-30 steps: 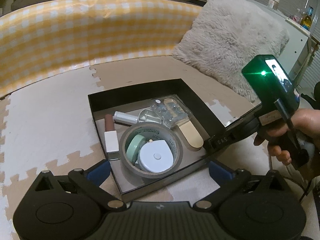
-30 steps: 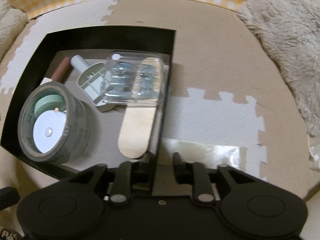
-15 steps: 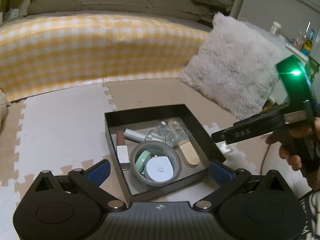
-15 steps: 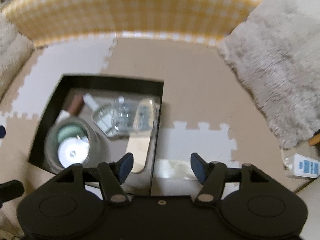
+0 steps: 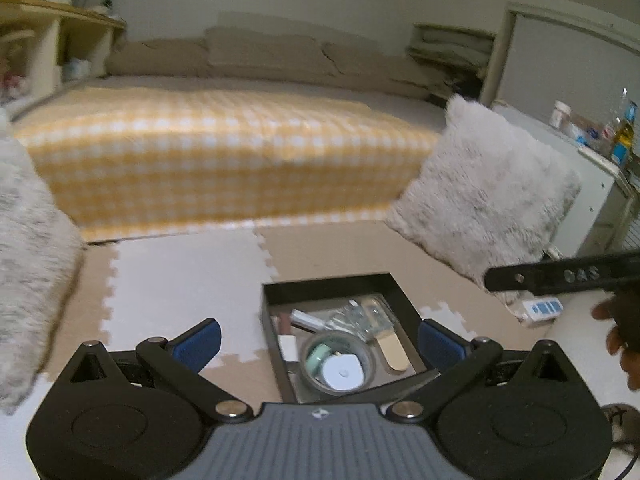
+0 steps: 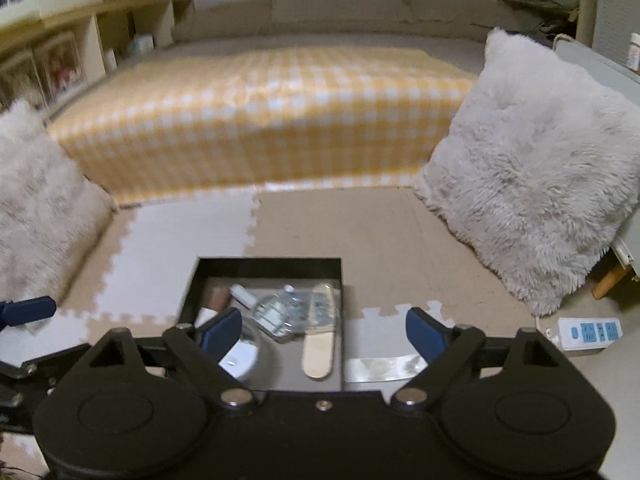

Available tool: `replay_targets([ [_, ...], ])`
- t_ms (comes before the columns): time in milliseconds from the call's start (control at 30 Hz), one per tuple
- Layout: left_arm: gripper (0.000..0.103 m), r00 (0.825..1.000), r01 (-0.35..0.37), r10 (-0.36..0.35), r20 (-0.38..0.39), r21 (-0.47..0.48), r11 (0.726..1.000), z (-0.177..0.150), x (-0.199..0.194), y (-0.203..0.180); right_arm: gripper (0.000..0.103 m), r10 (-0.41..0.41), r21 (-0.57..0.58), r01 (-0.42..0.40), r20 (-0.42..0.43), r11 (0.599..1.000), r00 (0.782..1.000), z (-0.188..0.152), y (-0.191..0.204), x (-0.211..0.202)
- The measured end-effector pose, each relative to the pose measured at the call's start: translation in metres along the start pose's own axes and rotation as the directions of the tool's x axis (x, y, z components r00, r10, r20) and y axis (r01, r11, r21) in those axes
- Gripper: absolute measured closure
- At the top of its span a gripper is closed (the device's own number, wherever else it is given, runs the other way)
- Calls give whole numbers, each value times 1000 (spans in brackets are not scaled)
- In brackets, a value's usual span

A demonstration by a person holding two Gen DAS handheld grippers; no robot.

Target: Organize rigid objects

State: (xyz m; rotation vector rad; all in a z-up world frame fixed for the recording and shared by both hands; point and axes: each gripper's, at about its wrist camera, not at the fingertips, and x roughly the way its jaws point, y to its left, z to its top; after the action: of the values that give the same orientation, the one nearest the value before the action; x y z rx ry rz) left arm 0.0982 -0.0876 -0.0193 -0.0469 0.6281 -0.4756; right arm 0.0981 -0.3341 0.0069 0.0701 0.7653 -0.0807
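Observation:
A black open box (image 5: pixel 336 282) (image 6: pixel 268 266) sits on the foam floor mat. In it lie a grey tape roll (image 5: pixel 338 362) around a white round case (image 5: pixel 343 372) and a green disc, a wooden stick (image 5: pixel 390 350) (image 6: pixel 318 342), a clear plastic pack (image 5: pixel 358 314) (image 6: pixel 292 308), a white tube and a brown and white stick. My left gripper (image 5: pixel 318 338) is open and empty, raised well above the box. My right gripper (image 6: pixel 324 330) is open and empty, also raised above the box; its finger shows in the left wrist view (image 5: pixel 560 278).
A yellow checked mattress (image 6: pixel 260 120) lies behind the mat. Fluffy white pillows stand at the right (image 6: pixel 536 160) and left (image 6: pixel 36 208). A white power strip (image 6: pixel 590 332) lies on the floor at the right. A shiny strip (image 6: pixel 380 368) lies beside the box.
Both grippers have lifted up and back from the box, so it looks smaller. My right gripper has opened, from nearly shut at the box wall to wide open.

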Motion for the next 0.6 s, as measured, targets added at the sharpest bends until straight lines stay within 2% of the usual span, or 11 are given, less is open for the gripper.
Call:
replay_targets([
  [300,0,993,-104,105,46,-18,994,-8,-43,4,4,6,23,-8,93,1000,996,-24,17,-50],
  [367,0,990,-131,131,50,-17,991,-11,-48,5,3,18,35,-22,99,999,995,-31,20,-59],
  [600,0,986,-158,159,43,-33,987,-22,-61,15,3,59,65,-65,86,996,995,-59,33,-77],
])
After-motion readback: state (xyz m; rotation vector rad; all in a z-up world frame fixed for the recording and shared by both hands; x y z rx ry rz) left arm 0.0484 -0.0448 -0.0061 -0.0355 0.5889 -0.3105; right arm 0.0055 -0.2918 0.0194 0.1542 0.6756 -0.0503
